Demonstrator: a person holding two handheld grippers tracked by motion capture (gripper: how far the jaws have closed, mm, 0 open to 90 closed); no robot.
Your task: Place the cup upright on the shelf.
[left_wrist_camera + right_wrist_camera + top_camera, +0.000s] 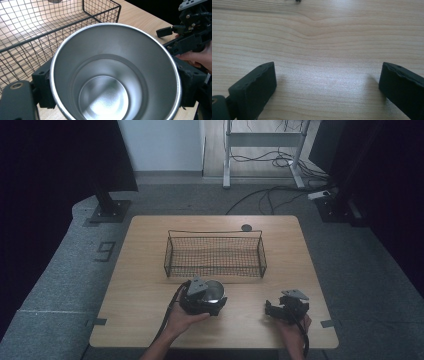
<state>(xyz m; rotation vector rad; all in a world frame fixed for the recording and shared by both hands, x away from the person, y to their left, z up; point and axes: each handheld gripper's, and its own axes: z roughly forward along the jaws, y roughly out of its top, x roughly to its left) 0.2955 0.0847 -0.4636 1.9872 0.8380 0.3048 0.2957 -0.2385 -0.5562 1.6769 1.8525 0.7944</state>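
A shiny metal cup [215, 292] stands upright just in front of the wire basket [215, 254], and my left gripper [209, 298] is shut on it. The left gripper view looks down into the empty cup [110, 82], with a black jaw pressed against each side of its wall. The basket [37, 30] lies just beyond it, with nothing in it. My right gripper [272, 309] rests near the table's front right, pointing left. In the right gripper view, my right gripper [325, 87] is open with bare wood between its jaws.
The wooden table [150, 270] carries a small dark round disc [246, 227] behind the basket at the far edge. Beyond the table, cables [280, 195] and a white desk frame [262, 150] stand on the floor. Dark stands flank the table.
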